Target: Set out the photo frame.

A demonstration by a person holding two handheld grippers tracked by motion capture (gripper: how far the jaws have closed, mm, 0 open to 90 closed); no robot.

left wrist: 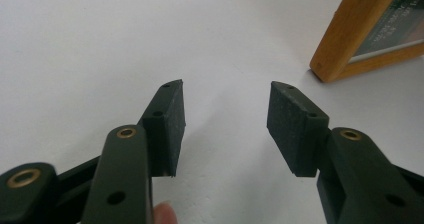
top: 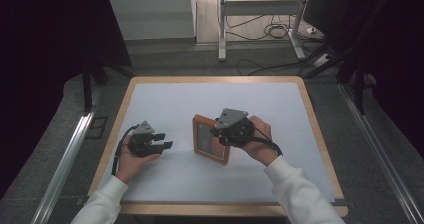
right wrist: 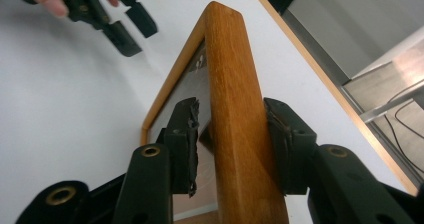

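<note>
A wooden picture frame (top: 204, 134) stood on edge near the middle of the table (top: 165, 99), one rail loosely straddled by the right gripper (right wrist: 231, 146), apparently to keep it upright, while the left gripper (left wrist: 225, 129) rested part-open and empty nearer the table's left edge.

Both forearms wear white long sleeves (top: 295, 189) with loose, soft cuffs at the wrists. The left gripper (top: 162, 140) and the right gripper (right wrist: 230, 139) are matte black, each topped by a grey three-cornered plate (top: 231, 116). A thin black cable (top: 120, 151) loops from the left one along the wrist. Seen close, the jaws are angular black arms with brass-coloured ringed holes and small dark screw holes. Their pads (left wrist: 170, 124) are flat rectangular blocks of rough, dark rubbery material, the right gripper's frayed at the edge.
</note>
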